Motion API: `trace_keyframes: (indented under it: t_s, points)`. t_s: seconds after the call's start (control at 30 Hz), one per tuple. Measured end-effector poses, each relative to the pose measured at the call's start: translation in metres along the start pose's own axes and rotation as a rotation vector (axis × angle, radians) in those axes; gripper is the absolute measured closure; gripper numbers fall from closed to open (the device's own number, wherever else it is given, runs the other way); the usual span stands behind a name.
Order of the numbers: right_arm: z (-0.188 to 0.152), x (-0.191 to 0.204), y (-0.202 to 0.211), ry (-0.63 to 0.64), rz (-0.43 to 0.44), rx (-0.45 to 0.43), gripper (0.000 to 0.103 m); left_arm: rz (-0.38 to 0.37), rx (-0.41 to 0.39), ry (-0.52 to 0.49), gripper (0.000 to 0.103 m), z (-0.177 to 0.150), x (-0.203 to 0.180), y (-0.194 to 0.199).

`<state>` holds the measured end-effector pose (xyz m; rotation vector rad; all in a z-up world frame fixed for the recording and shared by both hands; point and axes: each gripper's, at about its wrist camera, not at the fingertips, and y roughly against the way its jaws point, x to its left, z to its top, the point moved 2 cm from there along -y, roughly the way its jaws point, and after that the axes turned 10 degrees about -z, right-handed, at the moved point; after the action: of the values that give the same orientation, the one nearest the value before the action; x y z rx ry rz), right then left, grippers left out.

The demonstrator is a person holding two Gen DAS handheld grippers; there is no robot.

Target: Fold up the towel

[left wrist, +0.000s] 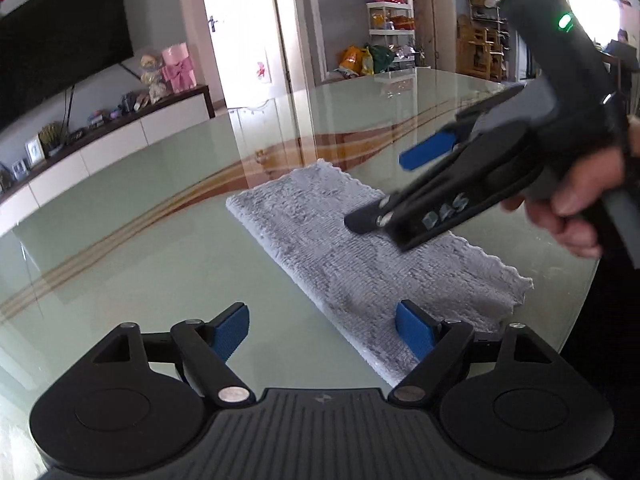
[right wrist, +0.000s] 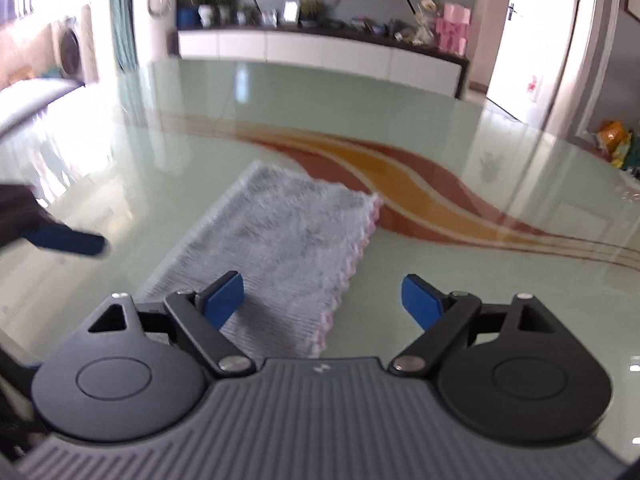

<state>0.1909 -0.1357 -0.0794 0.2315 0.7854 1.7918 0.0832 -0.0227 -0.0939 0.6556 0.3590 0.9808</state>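
Note:
A grey fluffy towel (left wrist: 360,248) lies folded into a long strip on the glass table (left wrist: 140,220). Its pink scalloped edge runs along the right side in the right wrist view, where the towel (right wrist: 288,236) stretches away from me. My left gripper (left wrist: 320,316) is open, low over the towel's near left edge, with nothing between its fingers. My right gripper (left wrist: 384,188), held by a hand (left wrist: 568,208), hovers open above the towel's middle. In its own view the right gripper (right wrist: 322,284) straddles the towel's right edge, holding nothing. Of my left gripper, only one blue fingertip (right wrist: 68,240) shows at the left.
The table's rounded edge (left wrist: 560,340) passes close to the towel's near right corner. An orange and brown swirl (right wrist: 420,184) marks the glass beyond the towel. Past the table stand a white TV cabinet (right wrist: 320,52), a white door (left wrist: 240,40) and shelves (left wrist: 388,20).

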Motion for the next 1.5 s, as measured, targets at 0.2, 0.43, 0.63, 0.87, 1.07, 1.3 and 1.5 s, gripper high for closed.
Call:
trace_keyframes:
  t_s: [0.2, 0.43, 0.63, 0.87, 1.07, 1.3, 1.5]
  points:
    - [-0.015, -0.028, 0.003, -0.05, -0.078, 0.001, 0.011, -0.003, -0.01, 0.008, 0.016, -0.002, 0.004, -0.001]
    - [-0.028, -0.04, 0.017, -0.116, -0.003, -0.003, 0.011, 0.003, -0.023, 0.041, 0.015, -0.006, 0.007, 0.0]
    - [-0.034, -0.046, 0.016, -0.122, -0.085, 0.001, 0.01, 0.004, -0.025, 0.043, 0.015, -0.008, 0.006, 0.001]
    - [-0.016, -0.068, 0.006, -0.152, -0.106, -0.036, 0.011, 0.005, -0.03, 0.061, 0.015, -0.011, 0.006, 0.003]
    - [0.002, -0.058, -0.025, -0.099, -0.106, 0.014, 0.011, 0.015, -0.028, 0.061, 0.015, -0.01, 0.004, 0.005]
    - [0.009, -0.047, -0.034, -0.08, -0.055, 0.02, 0.01, 0.02, -0.027, 0.068, 0.015, -0.012, 0.004, 0.01]
    - [0.014, -0.042, -0.039, -0.061, -0.036, 0.015, 0.008, 0.034, -0.031, 0.07, 0.014, -0.013, 0.004, 0.013]
